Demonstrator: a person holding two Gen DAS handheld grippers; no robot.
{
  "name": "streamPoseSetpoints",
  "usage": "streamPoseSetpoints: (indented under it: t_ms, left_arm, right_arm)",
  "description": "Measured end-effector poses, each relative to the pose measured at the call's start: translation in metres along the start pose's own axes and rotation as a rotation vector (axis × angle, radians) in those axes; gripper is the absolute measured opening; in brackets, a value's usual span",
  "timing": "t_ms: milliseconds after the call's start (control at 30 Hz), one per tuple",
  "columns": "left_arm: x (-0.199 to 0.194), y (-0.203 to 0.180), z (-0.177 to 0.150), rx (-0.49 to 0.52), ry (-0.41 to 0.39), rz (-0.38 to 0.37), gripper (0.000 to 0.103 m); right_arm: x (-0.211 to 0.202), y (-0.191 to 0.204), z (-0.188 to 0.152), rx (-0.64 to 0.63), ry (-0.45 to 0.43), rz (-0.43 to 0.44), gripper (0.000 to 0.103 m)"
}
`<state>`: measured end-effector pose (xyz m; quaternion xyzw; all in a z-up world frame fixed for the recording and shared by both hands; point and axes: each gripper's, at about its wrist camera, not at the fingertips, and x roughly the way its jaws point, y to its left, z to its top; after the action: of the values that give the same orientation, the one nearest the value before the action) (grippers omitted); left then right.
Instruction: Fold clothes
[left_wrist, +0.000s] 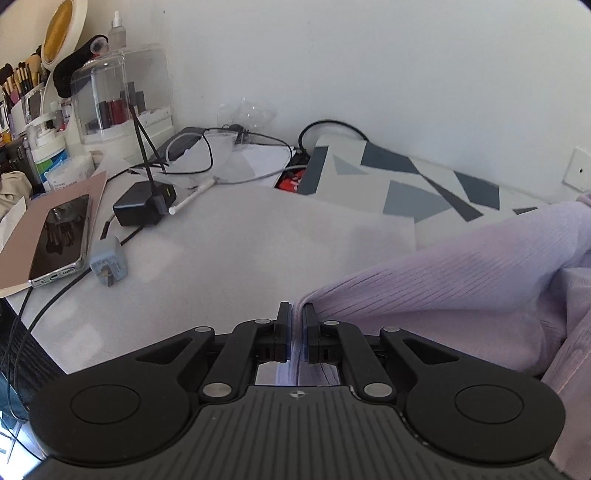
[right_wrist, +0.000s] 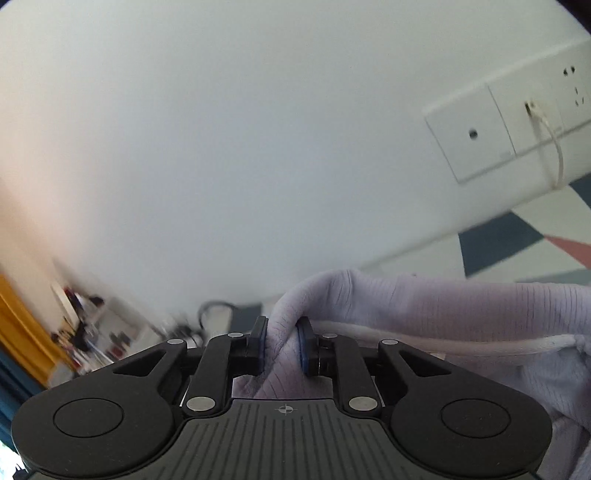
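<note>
Lilac ribbed knit garment (left_wrist: 461, 273) hangs pinched between both grippers. Left gripper (left_wrist: 297, 317) clamps a thin edge; right gripper (right_wrist: 282, 332) clamps a thicker bunch.

Plain white wall (left_wrist: 369, 66) with socket plate (right_wrist: 480, 136) — cluttered pale tabletop (left_wrist: 221, 258), soft daylight.

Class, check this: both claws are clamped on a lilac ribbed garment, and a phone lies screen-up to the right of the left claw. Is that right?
Not quite. The phone lies to the left of the left claw, as the left wrist view shows. The rest holds: it and the right claw are clamped on the lilac ribbed garment.
</note>
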<state>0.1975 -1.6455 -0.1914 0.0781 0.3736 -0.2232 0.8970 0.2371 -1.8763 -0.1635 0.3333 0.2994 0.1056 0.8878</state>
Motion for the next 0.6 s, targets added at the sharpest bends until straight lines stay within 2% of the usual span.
streamPoseSetpoints:
  t_ms: [100,233,367,400,500,600]
  left_arm:
    - [0.016,-0.006,-0.001,0.013,0.057,0.007,0.008]
    - [0.013,-0.010,0.011,0.033,0.088,-0.015,0.016]
    - [-0.007,-0.018,0.036,0.045,0.056,-0.168,0.020]
    - [-0.013,-0.024,0.044,0.059,0.040,-0.211,0.024]
    - [-0.011,-0.056,0.063,0.141,0.014,-0.310,0.048]
    - [0.012,-0.098,0.069,0.283,0.045,-0.371,0.048]
  right_arm:
    - [0.021,-0.024,-0.024,0.015,0.109,-0.080,0.015]
    - [0.015,-0.045,-0.039,0.073,0.127,-0.090,0.020]
    - [0.006,-0.049,-0.042,0.053,0.178,-0.100,0.033]
    - [0.004,-0.049,-0.041,0.046,0.192,-0.104,0.034]
    - [0.010,-0.050,-0.026,0.057,0.219,-0.091,0.039]
    - [0.026,-0.046,-0.014,0.026,0.271,-0.118,0.050]
